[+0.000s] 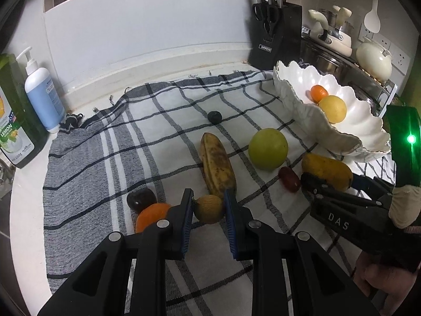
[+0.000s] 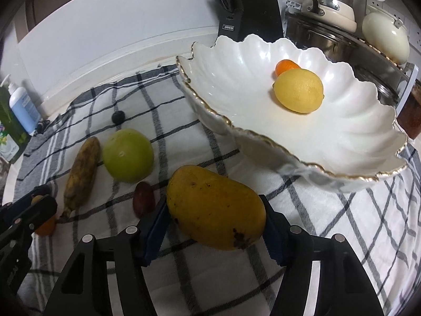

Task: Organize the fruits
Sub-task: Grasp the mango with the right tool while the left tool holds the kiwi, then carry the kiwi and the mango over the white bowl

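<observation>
Black tongs with blue pads, left wrist view first: left gripper is clenched on a small brownish round fruit, both pads pressing its sides, fruit resting low on the checked cloth. Tongs tilt steeply down toward the cloth. Just left of the tongs sit an orange fruit and a dark plum (touching each other). Spotted banana lies straight ahead, its near end right behind the held fruit. Green apple is right of the banana, and a small dark berry is farther back. Right gripper comes in from the right edge, its tip at the mango, with a red grape just beside it. A gloved hand is at its handle. White scalloped bowl at the back right holds a lemon and a small tangerine.

Right wrist view: right gripper straddles the mango, pads at both its sides; full contact is hard to confirm, so I cannot tell if it grips. Mango lies on the cloth just in front of the bowl. Tongs angle down. Grape is next to the left pad. Apple and banana are farther left, and the left gripper is at the left edge.
</observation>
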Demonstrator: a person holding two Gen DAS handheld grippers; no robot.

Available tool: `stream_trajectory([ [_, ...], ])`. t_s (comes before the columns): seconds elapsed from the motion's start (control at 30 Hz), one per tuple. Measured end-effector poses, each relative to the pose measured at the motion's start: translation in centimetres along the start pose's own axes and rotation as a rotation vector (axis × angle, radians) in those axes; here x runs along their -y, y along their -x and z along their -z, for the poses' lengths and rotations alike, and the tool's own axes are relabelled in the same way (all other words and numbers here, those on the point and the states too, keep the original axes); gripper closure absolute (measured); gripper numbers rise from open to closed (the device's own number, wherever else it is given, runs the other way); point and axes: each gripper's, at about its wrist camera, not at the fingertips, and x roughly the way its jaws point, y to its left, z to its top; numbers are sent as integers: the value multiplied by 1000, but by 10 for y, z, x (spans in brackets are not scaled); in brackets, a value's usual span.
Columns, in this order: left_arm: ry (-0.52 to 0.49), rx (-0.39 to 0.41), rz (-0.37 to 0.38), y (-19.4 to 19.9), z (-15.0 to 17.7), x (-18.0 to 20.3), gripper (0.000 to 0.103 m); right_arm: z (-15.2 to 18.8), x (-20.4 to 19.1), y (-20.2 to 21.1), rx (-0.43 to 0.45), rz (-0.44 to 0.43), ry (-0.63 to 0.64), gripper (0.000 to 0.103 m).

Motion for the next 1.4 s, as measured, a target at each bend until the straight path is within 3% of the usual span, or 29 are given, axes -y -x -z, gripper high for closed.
stream_trajectory([
  [0.4,-16,59,16,36,-2,12,79,5,7,59,87,0,-10,39],
  [0.83,-72,122,74,64,-24,54,79,1,41,118,182,50,-41,39],
  [1.13,-120,163,116,65,-57,90,79,-17,76,134,230,101,-85,39],
  [1.4,-157,159,143,42,-86,120,79,-35,104,127,244,143,-118,39],
])
